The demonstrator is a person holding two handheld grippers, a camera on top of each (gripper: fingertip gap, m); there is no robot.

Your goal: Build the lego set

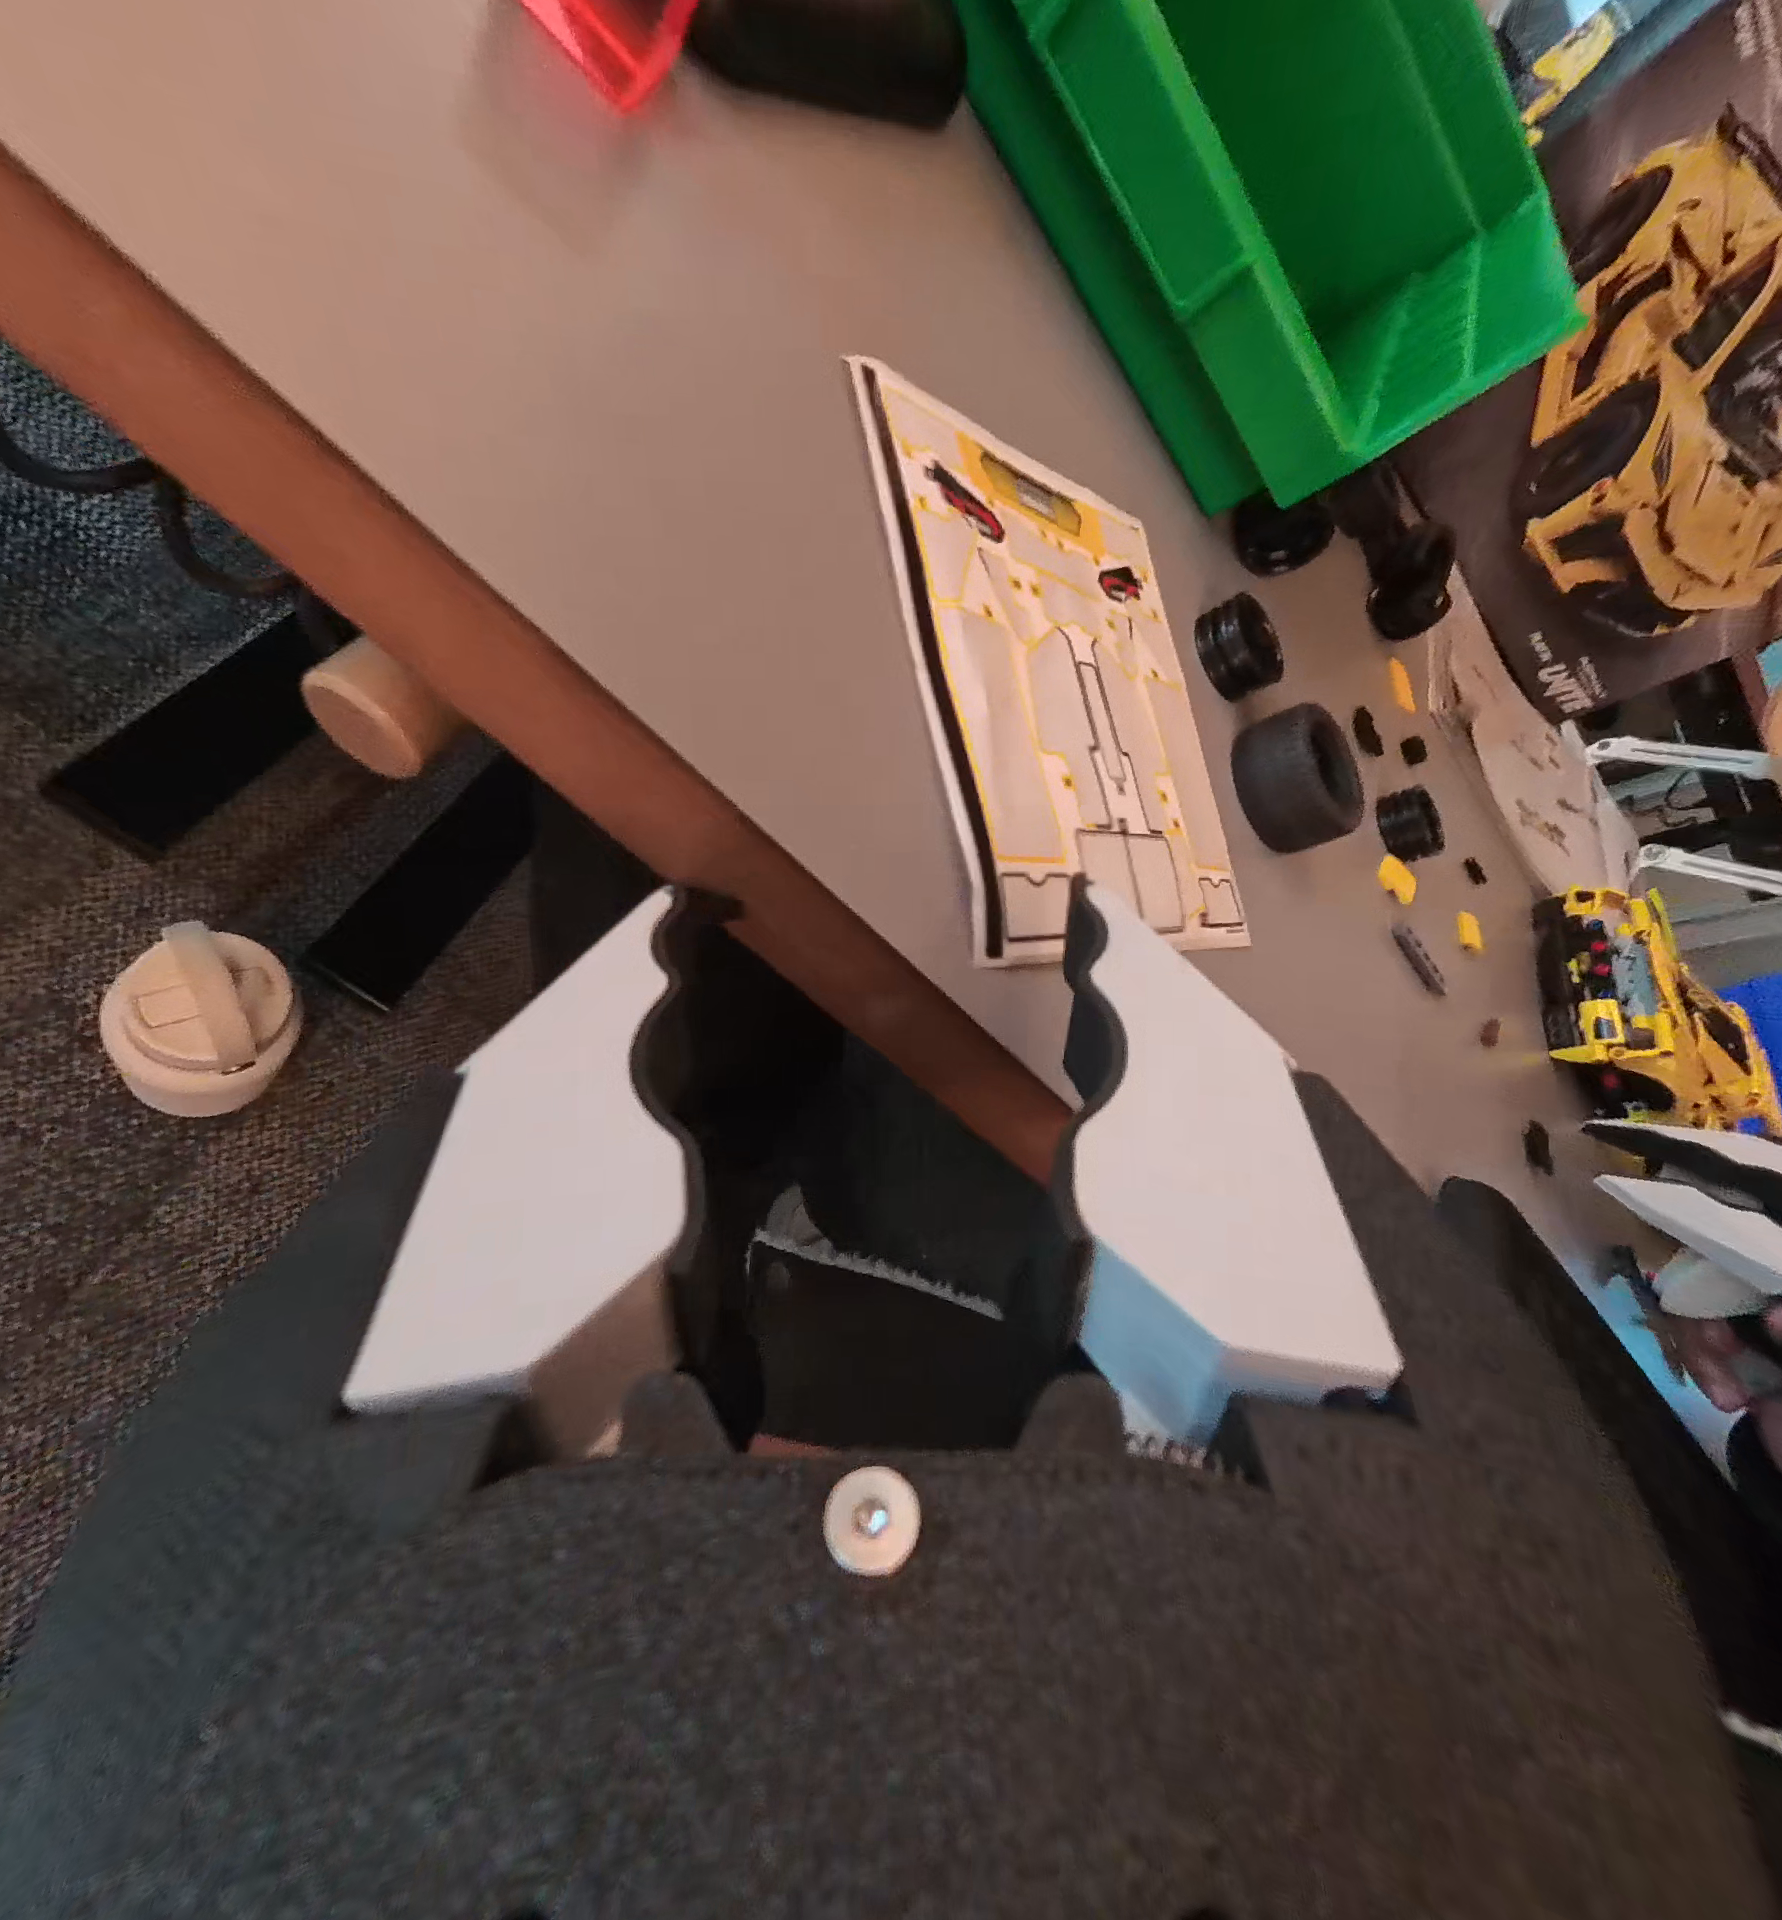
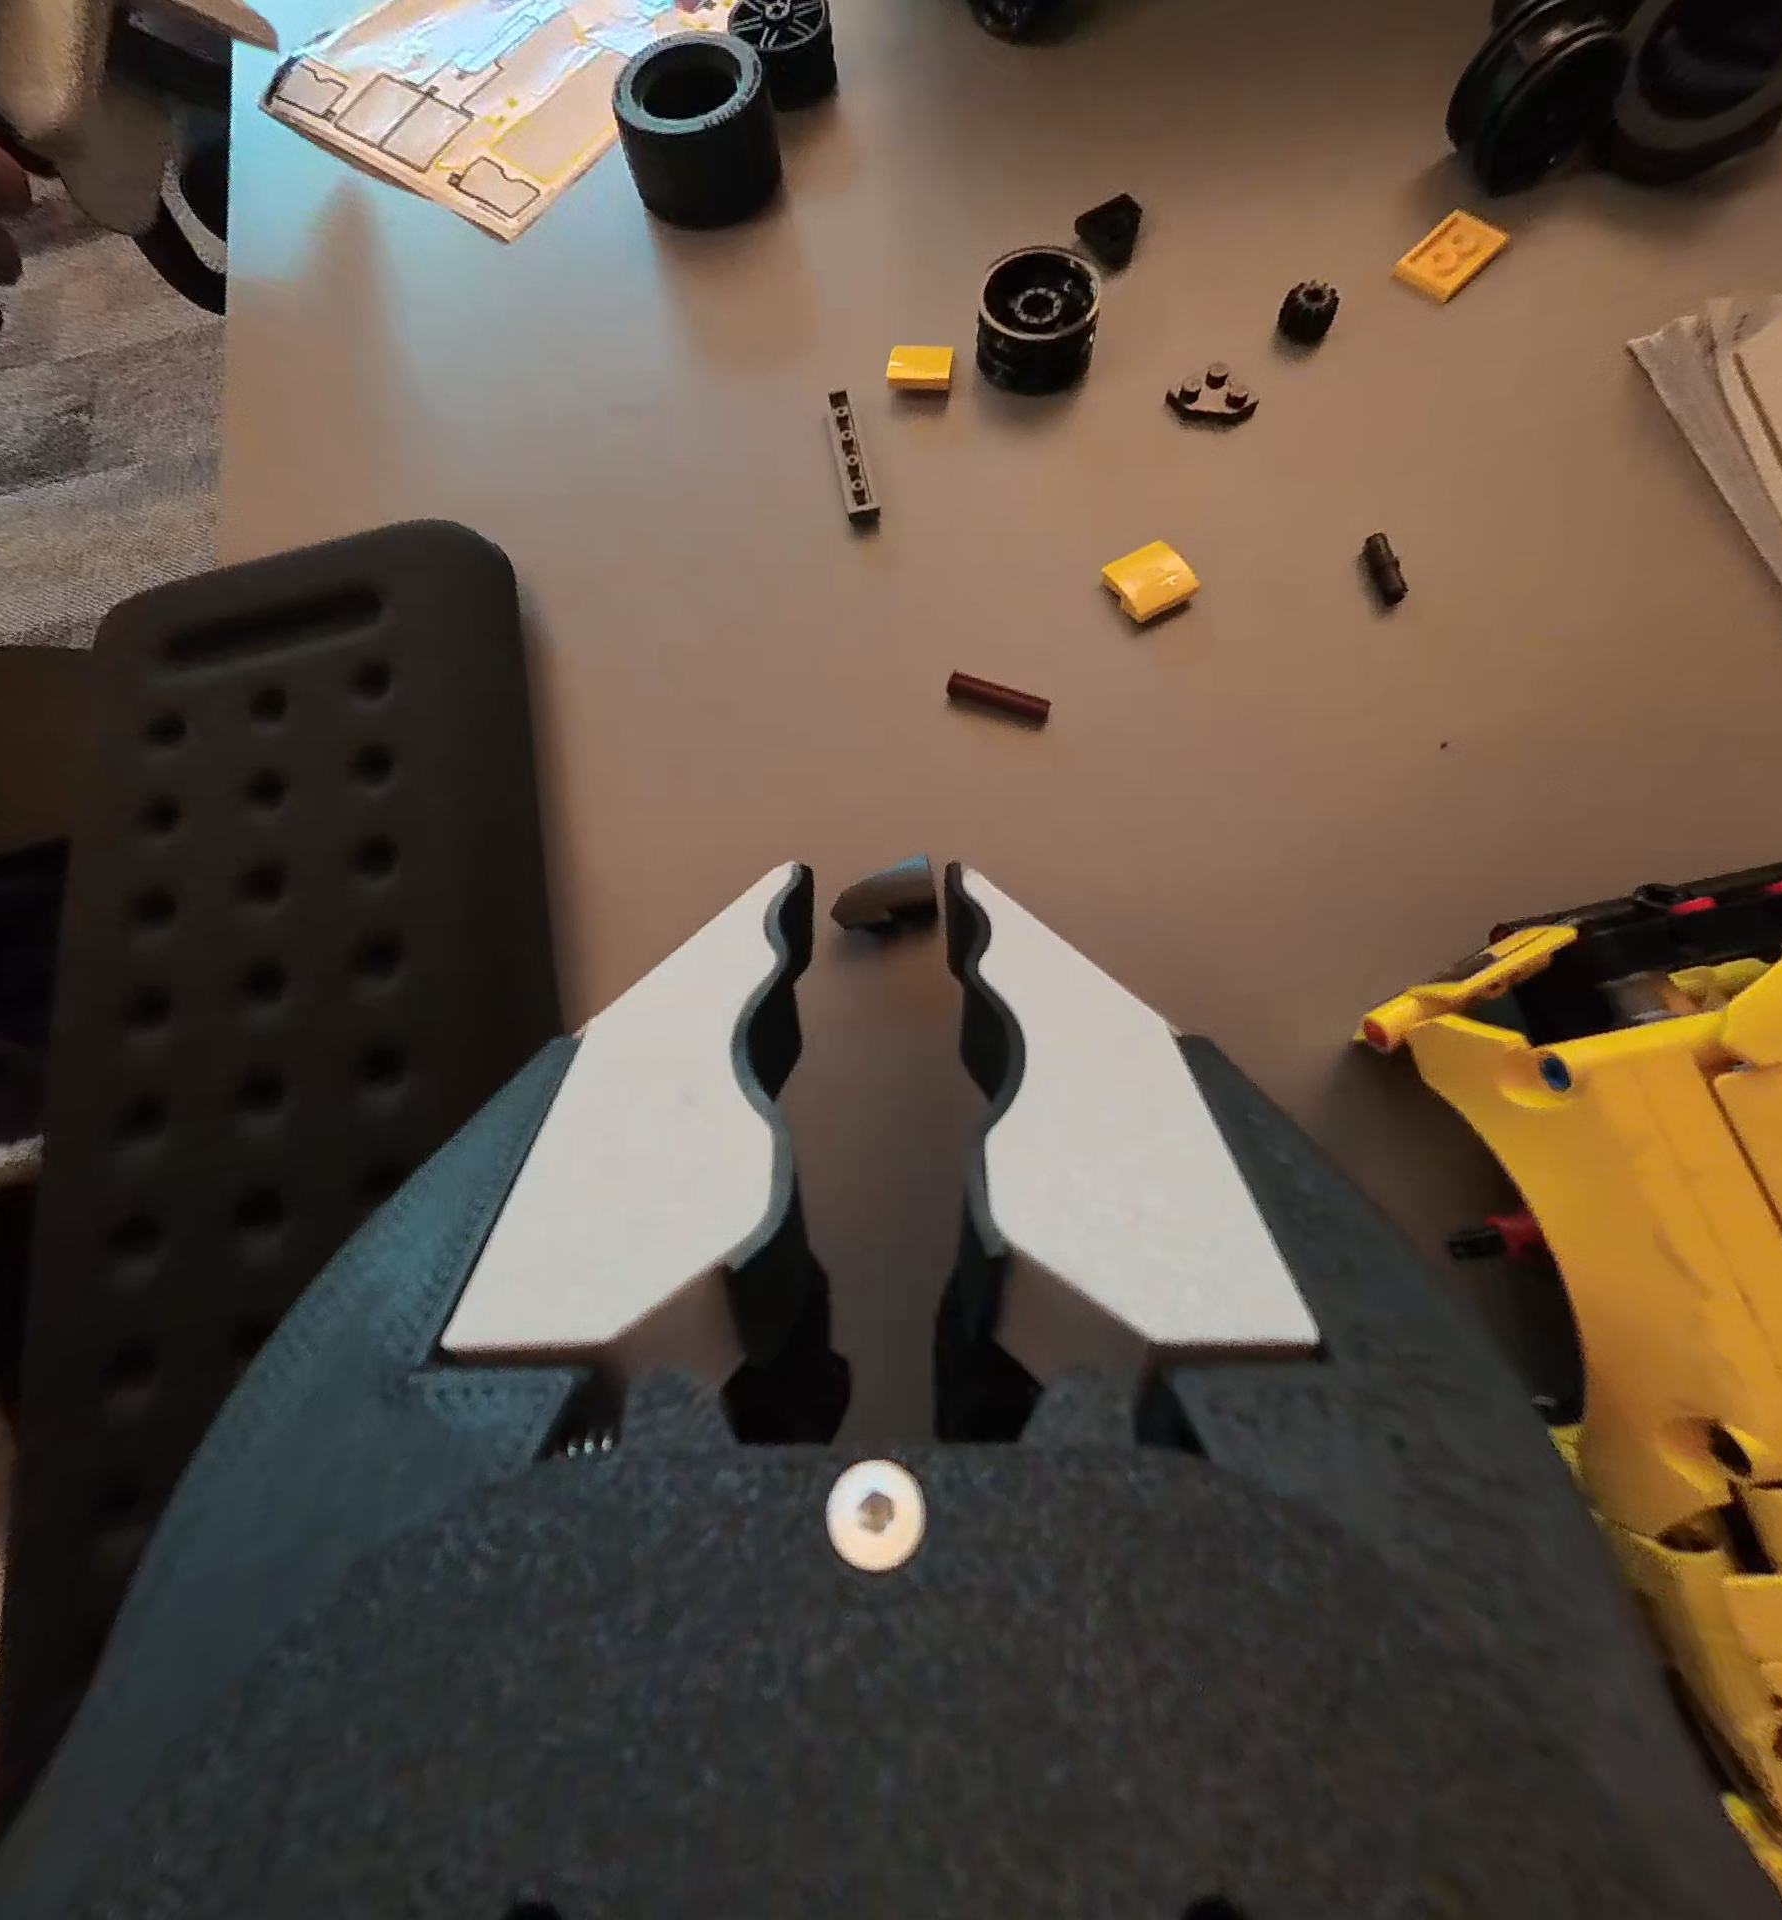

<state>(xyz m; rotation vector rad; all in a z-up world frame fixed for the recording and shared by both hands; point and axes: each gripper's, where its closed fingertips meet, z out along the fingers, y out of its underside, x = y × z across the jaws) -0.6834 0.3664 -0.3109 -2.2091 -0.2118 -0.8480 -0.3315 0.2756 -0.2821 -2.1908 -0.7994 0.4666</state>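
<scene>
Btwn right gripper (image 2: 874, 883) tips: small black piece (image 2: 887, 896), jaws apart, no contact.

Black textured body, white wavy-edged fingers (image 2: 658, 1122)

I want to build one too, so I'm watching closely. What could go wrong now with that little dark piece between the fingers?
The right hand-held gripper is open around a small dark piece on the table. It is tiny and curved, so it might squirt out when the fingers close. The yellow car sits close beside the gripper, so a sideways swing could knock it. The left hand-held gripper hangs over the table edge, so anything it nudges there could fall.
</scene>
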